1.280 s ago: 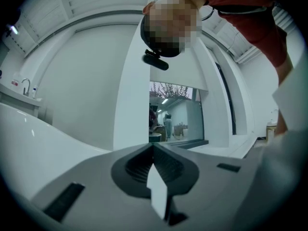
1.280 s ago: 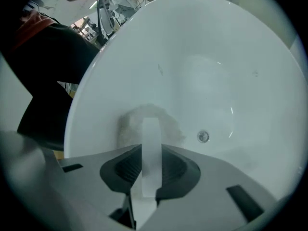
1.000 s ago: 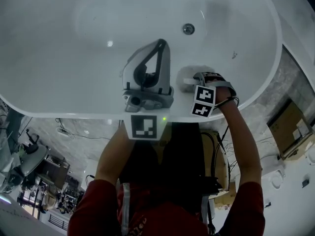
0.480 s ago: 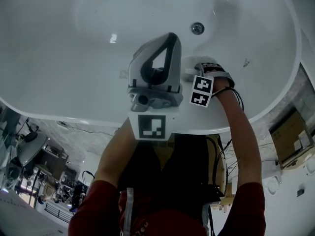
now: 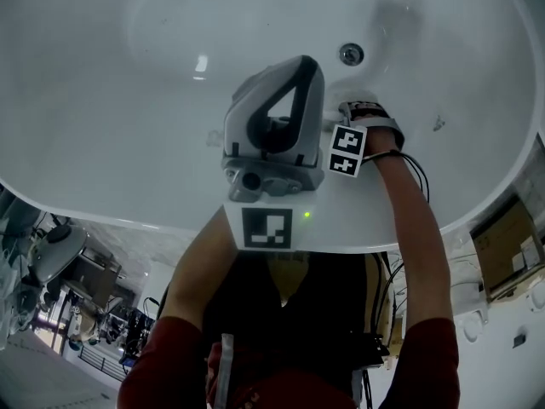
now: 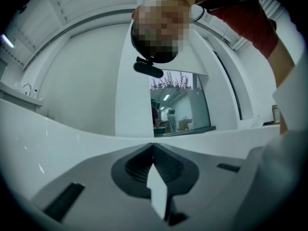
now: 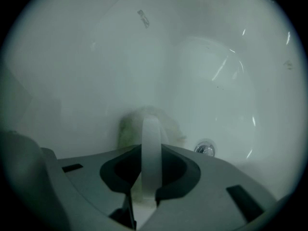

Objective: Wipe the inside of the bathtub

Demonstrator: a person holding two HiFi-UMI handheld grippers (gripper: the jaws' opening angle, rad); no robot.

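2 claws are in view over the white bathtub [image 5: 128, 100]. The right claw [image 7: 150, 121] is down inside the tub, its 2 jaws pinched on a pale, faintly green cloth [image 7: 128, 129]. The cloth bulges out past both sides of the tips and is pressed against the tub's sloping wall directly ahead of them. The chrome drain [image 7: 205, 148] lies just to the right of those tips, near the cloth's edge. In the head view the person's right hand [image 5: 372, 124] wraps this claw's handle. The right marker cube [image 5: 345, 152] sits on the near side of that hand, and the drain is ahead of it on the tub floor.

The left claw [image 6: 153, 149] is held over the tub's near rim, to the left of the right claw and closer to the person. It is turned upward: its own view looks back at the person's head and red shirt [image 6: 240, 13], with a window [image 6: 180, 102] straight ahead of the tips. Its 2 jaws are pressed together with nothing between them. The left marker cube [image 5: 268, 228] faces the head camera at this claw's near end, and 1 small green light [image 5: 306, 216] glows just to the right of it.
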